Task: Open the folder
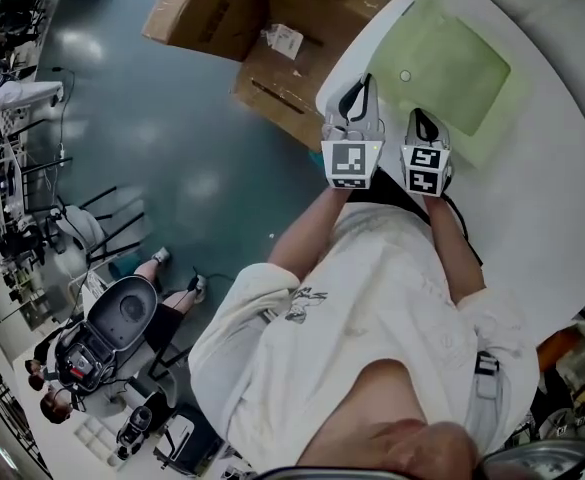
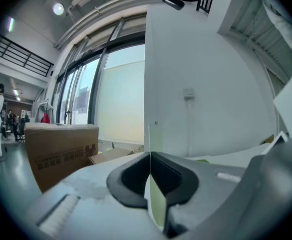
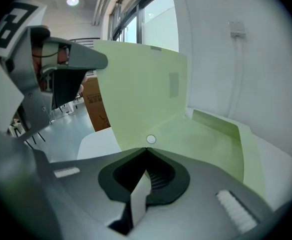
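Observation:
A light green plastic folder [image 1: 452, 68] lies on the round white table [image 1: 557, 178]. Its cover [image 3: 141, 89] is raised and stands steeply over the back sheet [image 3: 210, 139], with a round snap button [image 3: 150, 139] near the front edge. My left gripper [image 1: 362, 93] is shut on the cover's edge; in the left gripper view that thin green sheet [image 2: 149, 134] runs edge-on between the jaws of the left gripper [image 2: 149, 156]. My right gripper [image 1: 424, 123] is shut at the folder's near edge, and in its own view a pale strip of sheet sits between the jaws of the right gripper [image 3: 146, 151].
Brown cardboard boxes [image 1: 262, 28] stand on the dark floor beside the table's left edge, one close by [image 2: 61, 149]. A white wall with a socket [image 2: 188, 93] rises behind the table. People and chairs [image 1: 122, 318] are off to the left.

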The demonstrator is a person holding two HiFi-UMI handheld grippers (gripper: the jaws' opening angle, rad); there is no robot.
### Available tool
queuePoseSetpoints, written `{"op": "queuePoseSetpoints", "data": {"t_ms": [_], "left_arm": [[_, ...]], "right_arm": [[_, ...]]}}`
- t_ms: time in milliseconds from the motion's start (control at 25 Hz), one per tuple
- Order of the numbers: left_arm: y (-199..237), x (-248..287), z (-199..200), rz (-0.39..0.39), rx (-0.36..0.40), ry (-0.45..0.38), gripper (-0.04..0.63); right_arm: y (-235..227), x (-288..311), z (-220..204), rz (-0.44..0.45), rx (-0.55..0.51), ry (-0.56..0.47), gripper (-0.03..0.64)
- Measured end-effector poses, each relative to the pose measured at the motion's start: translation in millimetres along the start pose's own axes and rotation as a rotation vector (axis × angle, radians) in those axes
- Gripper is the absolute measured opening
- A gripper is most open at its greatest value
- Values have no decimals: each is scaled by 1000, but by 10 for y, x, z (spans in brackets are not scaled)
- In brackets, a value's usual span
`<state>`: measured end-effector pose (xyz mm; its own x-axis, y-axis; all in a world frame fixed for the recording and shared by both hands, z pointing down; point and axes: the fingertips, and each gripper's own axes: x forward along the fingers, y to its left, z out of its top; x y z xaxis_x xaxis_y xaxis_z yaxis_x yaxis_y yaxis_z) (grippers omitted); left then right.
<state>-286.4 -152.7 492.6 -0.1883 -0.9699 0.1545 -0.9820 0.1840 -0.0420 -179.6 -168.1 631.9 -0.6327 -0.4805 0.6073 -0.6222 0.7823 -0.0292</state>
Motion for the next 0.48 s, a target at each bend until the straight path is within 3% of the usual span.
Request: {"op": "queuePoseSetpoints", "data": {"t_ms": [280, 480], "left_arm": [[278, -124, -131, 66, -29, 25, 5], [465, -278, -311, 120, -85, 51, 5]], "right_arm": [[-67, 63, -15, -28, 30, 18, 2], [-97, 98, -13, -58, -11, 12, 2]]}}
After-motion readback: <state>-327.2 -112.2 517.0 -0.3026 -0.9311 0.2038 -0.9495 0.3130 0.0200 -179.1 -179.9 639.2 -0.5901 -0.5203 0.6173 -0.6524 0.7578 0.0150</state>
